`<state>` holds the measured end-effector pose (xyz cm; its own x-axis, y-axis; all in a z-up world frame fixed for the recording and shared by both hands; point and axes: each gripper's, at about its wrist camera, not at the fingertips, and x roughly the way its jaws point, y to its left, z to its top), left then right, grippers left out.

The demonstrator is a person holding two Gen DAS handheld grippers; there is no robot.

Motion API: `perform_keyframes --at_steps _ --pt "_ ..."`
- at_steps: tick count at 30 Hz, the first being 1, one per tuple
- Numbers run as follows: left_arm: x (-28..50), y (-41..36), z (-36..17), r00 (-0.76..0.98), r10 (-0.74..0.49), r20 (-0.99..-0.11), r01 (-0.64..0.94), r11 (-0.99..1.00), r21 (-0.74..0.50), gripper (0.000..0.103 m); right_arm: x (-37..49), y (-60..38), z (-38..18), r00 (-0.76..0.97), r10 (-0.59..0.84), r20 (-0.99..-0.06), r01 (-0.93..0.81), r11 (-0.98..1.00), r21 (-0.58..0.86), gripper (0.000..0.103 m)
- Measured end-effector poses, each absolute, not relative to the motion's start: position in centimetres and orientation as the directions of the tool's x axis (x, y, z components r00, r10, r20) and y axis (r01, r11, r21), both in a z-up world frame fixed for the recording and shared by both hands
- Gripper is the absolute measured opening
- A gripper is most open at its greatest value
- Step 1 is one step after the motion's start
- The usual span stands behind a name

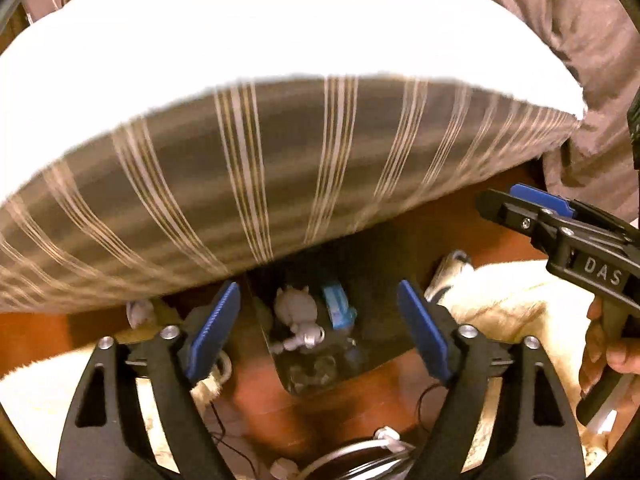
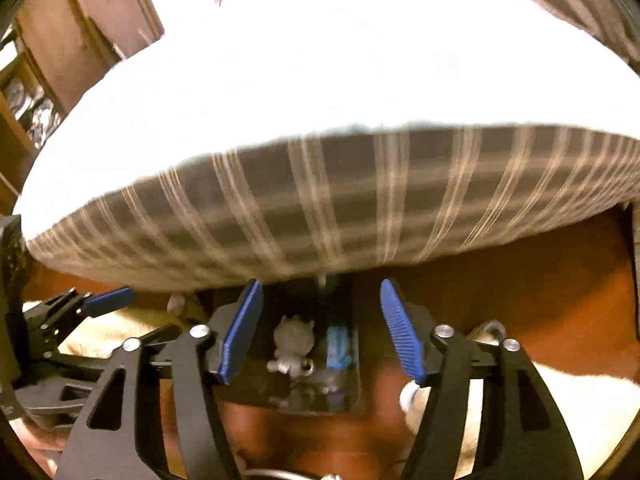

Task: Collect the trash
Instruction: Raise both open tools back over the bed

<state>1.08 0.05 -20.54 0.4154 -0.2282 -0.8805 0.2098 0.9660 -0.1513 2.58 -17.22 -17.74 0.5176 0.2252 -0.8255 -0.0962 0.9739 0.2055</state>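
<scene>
- Both your tools are open, nothing between the pads: left hand-held gripper [image 1: 318, 330], right hand-held gripper [image 2: 320, 330].
- Dark glossy bin [image 1: 312, 376] sits on the reddish wood floor [image 1: 440, 216], under the edge of the grey bed with pale stripes [image 1: 280, 152].
- Inside it: small grey cat-like figurine [image 2: 292, 344] beside a crumpled blue wrapper [image 2: 338, 346].
- Your right tool shows near the cream fluffy rug [image 1: 512, 300].

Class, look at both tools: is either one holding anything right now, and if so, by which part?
Nothing is held. The left tool and the right tool both stand open, empty, above a dark bin.
</scene>
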Motion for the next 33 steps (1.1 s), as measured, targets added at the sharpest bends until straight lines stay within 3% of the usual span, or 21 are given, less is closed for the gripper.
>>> perform_keyframes --at_steps 5,7,16,33 --pt "1.5 0.4 -15.8 0.509 -0.239 -0.827 0.236 0.963 -0.134 0.095 3.2 -18.6 -13.3 0.609 0.229 -0.76 -0.092 0.971 0.219 0.068" --pt "2.0 0.7 -14.2 0.53 -0.258 -0.808 0.242 0.959 -0.148 0.095 3.6 -19.2 -11.7 0.644 0.22 -0.732 -0.09 0.973 0.213 0.075" --pt "7.3 1.8 -9.2 0.628 -0.218 -0.747 0.216 0.971 -0.101 0.095 9.4 -21.2 -6.6 0.719 0.161 -0.676 -0.054 0.983 0.176 0.075" --pt "21.9 0.3 -8.6 0.63 -0.191 -0.753 0.203 0.976 -0.078 0.095 21.7 -25.3 -8.1 0.684 0.035 -0.729 0.053 0.994 0.097 0.075"
